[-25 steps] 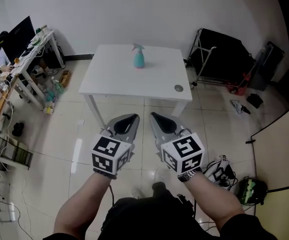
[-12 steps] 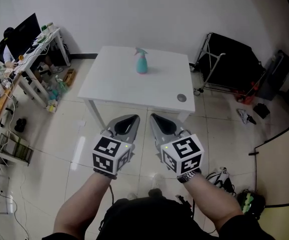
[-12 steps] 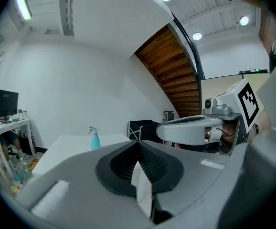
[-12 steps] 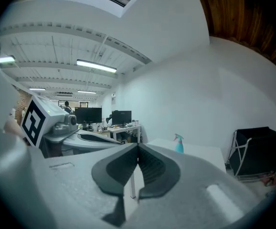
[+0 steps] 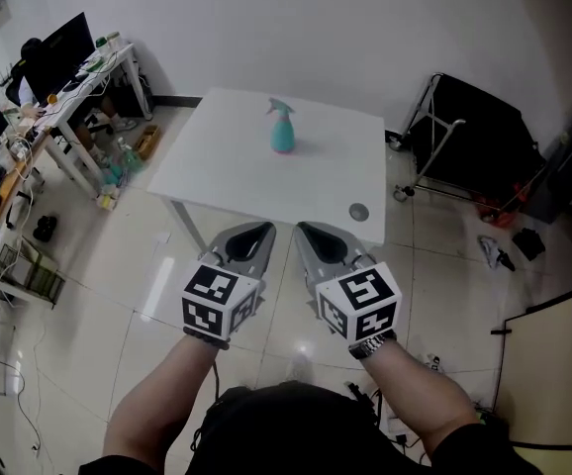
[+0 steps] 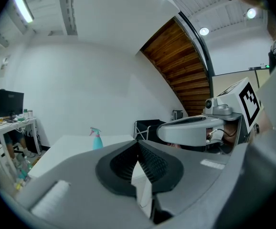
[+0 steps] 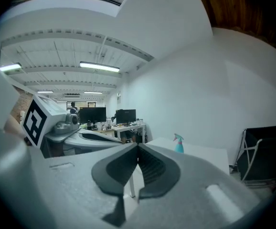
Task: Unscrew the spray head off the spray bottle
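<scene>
A teal spray bottle [image 5: 282, 130] with a pink-and-teal spray head stands upright near the far edge of a white table [image 5: 227, 171]. It shows small in the left gripper view [image 6: 97, 140] and in the right gripper view [image 7: 178, 144]. Both grippers hover over the floor short of the table's near edge, side by side. The left gripper [image 5: 257, 232] is shut with nothing in it. The right gripper [image 5: 309, 231] is shut and empty too. Both point toward the table, well away from the bottle.
A small round grey cap [image 5: 358, 211] sits in the table's near right corner. A cluttered desk with monitors [image 5: 58, 77] stands at the left. A black folding cart [image 5: 484, 137] stands at the right. Cables lie on the tiled floor behind me.
Both grippers and I have moved toward the table; it sits nearer and lower in the head view. The jaws stayed shut.
</scene>
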`<state>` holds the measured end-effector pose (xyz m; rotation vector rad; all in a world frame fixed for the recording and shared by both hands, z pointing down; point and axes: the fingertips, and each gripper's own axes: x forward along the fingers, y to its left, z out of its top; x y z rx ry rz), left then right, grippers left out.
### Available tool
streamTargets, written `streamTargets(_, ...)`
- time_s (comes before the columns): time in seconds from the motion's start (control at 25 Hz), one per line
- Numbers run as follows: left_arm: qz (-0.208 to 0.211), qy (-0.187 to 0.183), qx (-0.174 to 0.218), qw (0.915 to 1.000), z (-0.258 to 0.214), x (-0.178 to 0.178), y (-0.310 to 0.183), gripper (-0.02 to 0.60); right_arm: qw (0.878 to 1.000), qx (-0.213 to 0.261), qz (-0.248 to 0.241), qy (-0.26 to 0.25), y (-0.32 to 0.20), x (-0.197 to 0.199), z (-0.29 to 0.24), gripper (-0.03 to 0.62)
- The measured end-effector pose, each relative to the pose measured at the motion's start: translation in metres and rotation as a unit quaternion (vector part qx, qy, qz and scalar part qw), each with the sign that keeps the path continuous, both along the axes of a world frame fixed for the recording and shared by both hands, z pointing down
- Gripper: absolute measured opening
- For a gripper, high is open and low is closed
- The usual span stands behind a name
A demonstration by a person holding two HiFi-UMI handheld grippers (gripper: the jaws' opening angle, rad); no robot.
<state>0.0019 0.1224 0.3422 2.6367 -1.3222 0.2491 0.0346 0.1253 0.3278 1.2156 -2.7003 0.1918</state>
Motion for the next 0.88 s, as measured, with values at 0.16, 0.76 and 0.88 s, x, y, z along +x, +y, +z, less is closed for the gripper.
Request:
streamTargets(0.16, -0.012, -0.004, 0.000, 0.9999, -0.001, 0.012, -0.012, 0.012, 1.000, -0.001, -0.012, -0.004, -0.012, 0.012, -0.001, -0.009)
streamTargets(0.76, -0.026, -0.013, 0.005, 0.9996, -0.004, 0.026, -0.035, 0.014, 1.000, 0.000, -0.026, -0.011, -0.037, 0.025, 0.001, -0.009)
streamTargets(0.88, -0.025, -0.011, 0.006, 0.9996, -0.003, 0.025, -0.042, 0.014, 1.000, 0.003, -0.024, -0.008, -0.043, 0.024, 0.001, -0.009)
